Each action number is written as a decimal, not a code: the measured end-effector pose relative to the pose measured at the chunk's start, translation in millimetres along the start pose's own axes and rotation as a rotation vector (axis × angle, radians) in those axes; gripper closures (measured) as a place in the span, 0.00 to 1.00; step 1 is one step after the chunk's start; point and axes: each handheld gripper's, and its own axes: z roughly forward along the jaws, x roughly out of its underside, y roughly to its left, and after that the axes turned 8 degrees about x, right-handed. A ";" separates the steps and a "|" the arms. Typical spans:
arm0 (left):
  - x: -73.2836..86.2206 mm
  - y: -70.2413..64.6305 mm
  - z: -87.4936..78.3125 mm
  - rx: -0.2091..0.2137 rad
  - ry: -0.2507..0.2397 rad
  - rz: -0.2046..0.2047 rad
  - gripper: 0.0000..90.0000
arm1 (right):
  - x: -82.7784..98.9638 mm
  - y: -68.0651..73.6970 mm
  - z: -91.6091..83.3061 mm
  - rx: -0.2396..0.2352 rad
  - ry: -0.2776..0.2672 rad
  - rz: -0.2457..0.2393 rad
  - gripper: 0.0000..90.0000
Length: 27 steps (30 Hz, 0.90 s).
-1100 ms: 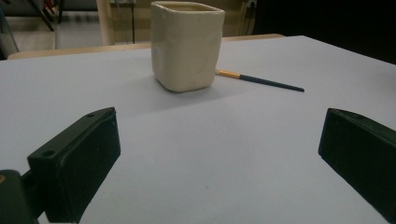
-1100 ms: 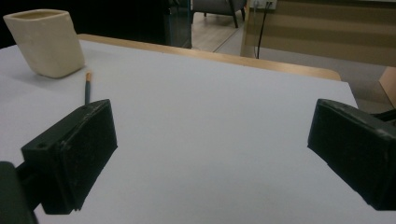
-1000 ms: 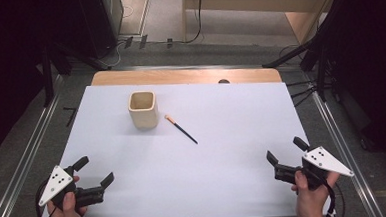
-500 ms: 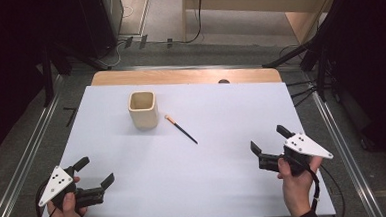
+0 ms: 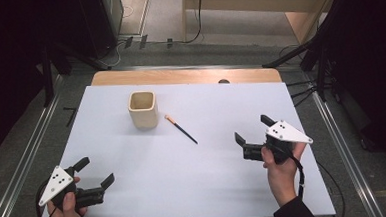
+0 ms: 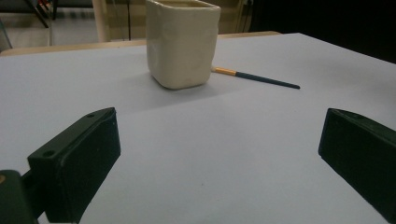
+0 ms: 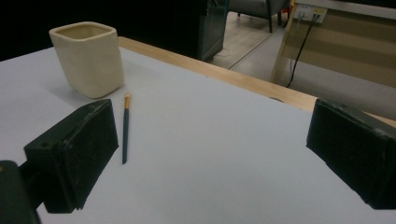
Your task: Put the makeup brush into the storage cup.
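Observation:
A cream square cup (image 5: 143, 109) stands upright on the white table sheet (image 5: 133, 161), left of centre toward the back. Just right of it lies a thin dark brush (image 5: 181, 129) with an orange end near the cup. My right gripper (image 5: 254, 129) is open, hovering right of the brush tip with a gap between them; in its own view the brush (image 7: 125, 130) lies beside the left jaw and the cup (image 7: 88, 58) beyond. My left gripper (image 5: 95, 173) is open at the near left corner, facing the cup (image 6: 182, 42) and brush (image 6: 257, 77).
A wooden strip (image 5: 184, 77) runs along the table's far edge. Metal rails (image 5: 28, 147) flank both sides. Cables and dark stands sit on the floor beyond.
My right gripper has moved left and forward over the table toward the brush. The left gripper has stayed put.

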 end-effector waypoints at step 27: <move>0.7 1.2 0.5 0.011 0.008 0.002 0.00 | -35.2 38.1 56.1 -0.088 0.059 -0.075 0.06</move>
